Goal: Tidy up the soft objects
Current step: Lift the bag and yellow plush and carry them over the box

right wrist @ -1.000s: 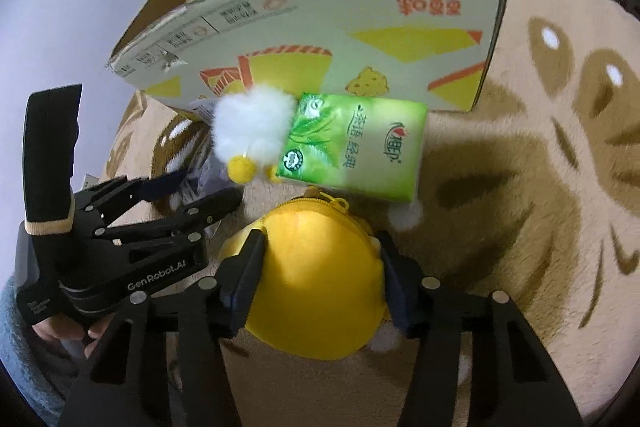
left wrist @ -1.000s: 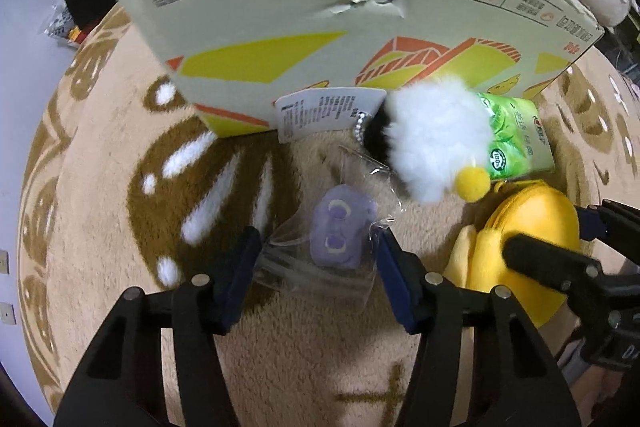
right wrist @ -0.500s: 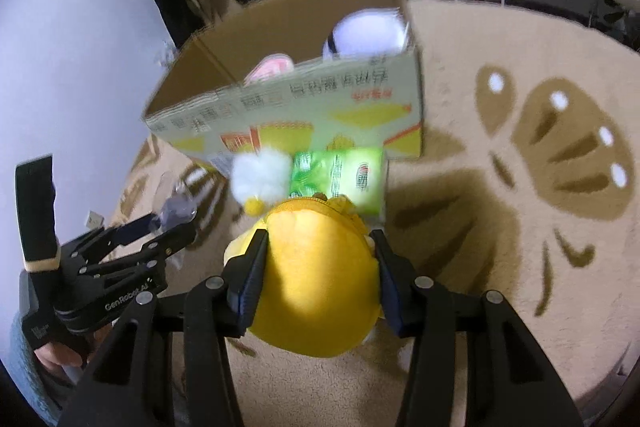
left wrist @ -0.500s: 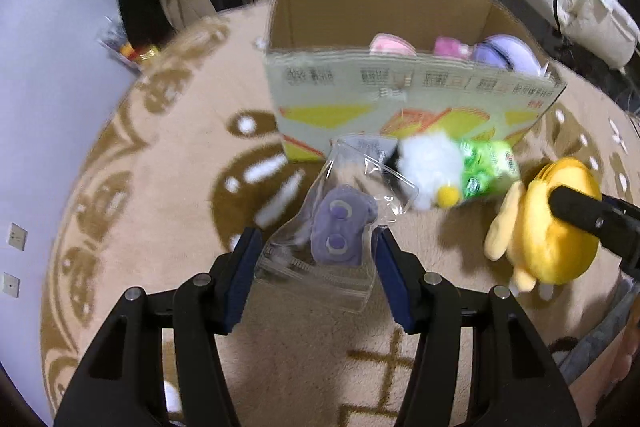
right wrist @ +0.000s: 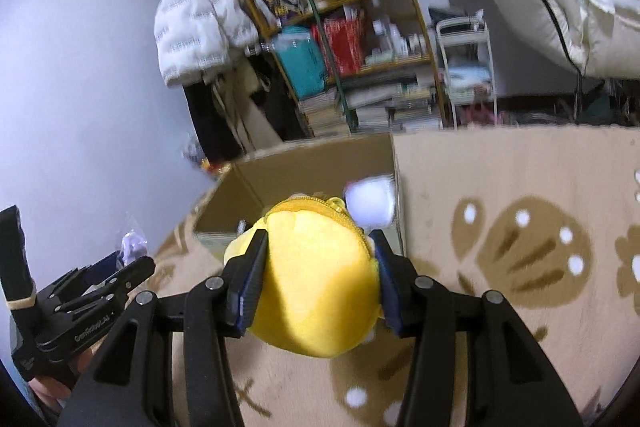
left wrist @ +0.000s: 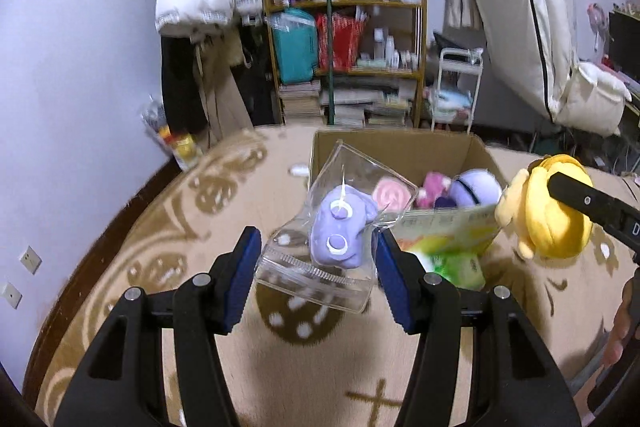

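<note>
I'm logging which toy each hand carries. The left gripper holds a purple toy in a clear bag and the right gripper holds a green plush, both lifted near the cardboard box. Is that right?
Not quite: the plush in the right gripper is yellow, not green, as the right wrist view shows. The rest stands: the left gripper holds the purple toy in its clear bag, near the cardboard box.

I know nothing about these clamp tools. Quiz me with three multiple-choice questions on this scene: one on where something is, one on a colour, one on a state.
1. Where is the cardboard box?
A. on the patterned rug
B. on the bookshelf
C. on the white cart

2. What colour is the plush toy in the right gripper?
A. green
B. yellow
C. red

3. What is the left gripper doing?
A. hanging empty
B. gripping a book
C. clamping a clear bag with a purple toy inside

Answers:
1 A, the rug surrounds its base.
2 B, bright yellow fabric fills the jaws.
3 C, both pads press the bag's sides.
</note>
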A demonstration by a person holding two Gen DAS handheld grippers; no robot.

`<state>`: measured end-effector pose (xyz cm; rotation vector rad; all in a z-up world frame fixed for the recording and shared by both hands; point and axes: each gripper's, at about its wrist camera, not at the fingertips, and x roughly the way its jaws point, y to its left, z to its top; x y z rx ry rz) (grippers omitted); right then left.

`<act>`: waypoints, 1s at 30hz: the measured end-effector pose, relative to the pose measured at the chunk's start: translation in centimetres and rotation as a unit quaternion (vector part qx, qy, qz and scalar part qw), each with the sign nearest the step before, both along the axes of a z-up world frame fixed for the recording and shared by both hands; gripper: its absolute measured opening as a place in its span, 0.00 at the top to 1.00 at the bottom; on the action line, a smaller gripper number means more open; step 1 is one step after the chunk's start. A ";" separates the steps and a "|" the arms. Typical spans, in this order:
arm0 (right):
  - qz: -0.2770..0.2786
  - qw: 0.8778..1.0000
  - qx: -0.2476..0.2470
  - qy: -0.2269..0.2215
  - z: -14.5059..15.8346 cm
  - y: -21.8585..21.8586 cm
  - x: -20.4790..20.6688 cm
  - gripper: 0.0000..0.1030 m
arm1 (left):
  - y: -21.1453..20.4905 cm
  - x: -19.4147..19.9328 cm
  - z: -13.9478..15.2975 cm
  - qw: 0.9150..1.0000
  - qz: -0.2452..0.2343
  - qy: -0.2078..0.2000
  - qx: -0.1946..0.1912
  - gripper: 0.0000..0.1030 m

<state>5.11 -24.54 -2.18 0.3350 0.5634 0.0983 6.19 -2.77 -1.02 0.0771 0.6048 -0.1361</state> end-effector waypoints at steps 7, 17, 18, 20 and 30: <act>-0.003 0.999 -0.015 -0.049 3.5 -0.1 -0.2 0.49 | 0.1 -0.5 2.6 0.999 0.000 -0.050 -0.001 0.45; -0.001 0.995 -0.040 -0.091 7.2 -0.3 0.7 0.49 | -0.4 -0.3 6.1 0.993 -0.005 -0.115 -0.011 0.45; 0.000 0.995 -0.042 -0.094 7.5 -0.2 0.9 0.49 | -0.5 0.0 6.4 0.993 -0.004 -0.120 -0.010 0.45; 0.002 0.994 -0.048 -0.099 8.0 -0.1 1.3 0.49 | -0.7 0.4 6.9 0.992 -0.005 -0.126 -0.010 0.45; 0.010 0.992 -0.062 -0.113 8.5 0.7 3.7 0.48 | -1.5 3.2 7.2 0.990 -0.005 -0.137 -0.018 0.45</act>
